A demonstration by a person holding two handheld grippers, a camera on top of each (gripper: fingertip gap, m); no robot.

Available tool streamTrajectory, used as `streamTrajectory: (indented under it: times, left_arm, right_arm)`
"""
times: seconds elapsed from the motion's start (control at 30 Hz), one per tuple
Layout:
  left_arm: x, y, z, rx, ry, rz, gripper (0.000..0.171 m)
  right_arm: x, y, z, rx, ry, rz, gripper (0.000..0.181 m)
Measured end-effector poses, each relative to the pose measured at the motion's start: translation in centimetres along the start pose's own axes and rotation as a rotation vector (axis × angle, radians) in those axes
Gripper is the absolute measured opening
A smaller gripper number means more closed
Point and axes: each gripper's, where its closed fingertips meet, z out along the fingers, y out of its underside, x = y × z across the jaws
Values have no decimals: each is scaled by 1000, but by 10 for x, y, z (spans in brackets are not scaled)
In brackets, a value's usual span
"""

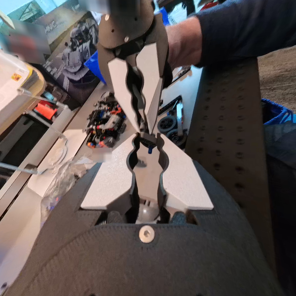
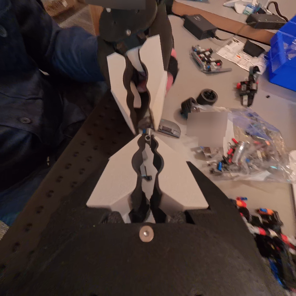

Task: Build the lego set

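My left gripper [image 1: 148, 136] is shut on a small dark grey lego piece [image 1: 148, 139] with a blue pin [image 1: 150, 149] sticking out below it. My right gripper [image 2: 147, 136] is shut on a small light grey connector [image 2: 149, 132] with a blue end. The two grippers meet tip to tip above the table edge, and the two pieces touch or nearly touch. In the left wrist view the right gripper [image 1: 145, 128] comes down from the top. In the right wrist view the left gripper [image 2: 144, 126] does the same.
A partly built lego car [image 1: 105, 123] and a wheel assembly [image 1: 169, 124] lie on the white table. A bag of loose parts [image 2: 240, 144], two tyres [image 2: 206, 96], sub-assemblies [image 2: 206, 57], a blue bin [image 2: 285, 56] and a black perforated board [image 1: 224, 128] surround the grippers. My left and right fingertips are right by each other. Both grippers' tips are roughly 20 cm from the partly built lego car [image 1: 105, 123].
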Motion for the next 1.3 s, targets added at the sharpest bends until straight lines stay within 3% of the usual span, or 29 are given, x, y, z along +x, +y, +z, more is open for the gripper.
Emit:
streamTrajectory:
  times: [0.03,0.1,0.17,0.3,0.6,0.73,0.87,1.0,1.17,1.3]
  left_arm:
    - [-9,8,-6,-31,-32,-10,19]
    - [-22,9,-28,41,-26,-102,19]
    - [-30,19,-36,1,-46,-125,19]
    - [-31,19,-23,-23,-53,-96,19]
    - [-34,6,-19,96,-38,-172,20]
    - [-31,-1,-18,137,-32,-165,20]
    - [-32,-4,-20,164,-32,-170,19]
    - [-27,-8,-17,157,-53,-110,19]
    - [-21,-13,-10,125,-102,8,19]
    - [-18,-23,-9,159,-111,32,19]
  right_arm:
    - [4,6,-7,-8,15,10,4]
    - [9,4,-23,66,10,64,4]
    - [14,9,-25,56,20,89,5]
    - [17,13,-21,35,46,83,5]
    - [17,-2,-15,173,-21,144,5]
    - [20,5,-13,128,5,157,5]
    - [18,33,3,-44,10,158,5]
    - [19,43,11,-119,24,170,21]
    - [12,-10,-7,184,-61,240,14]
    - [4,-26,-11,301,-191,327,15]
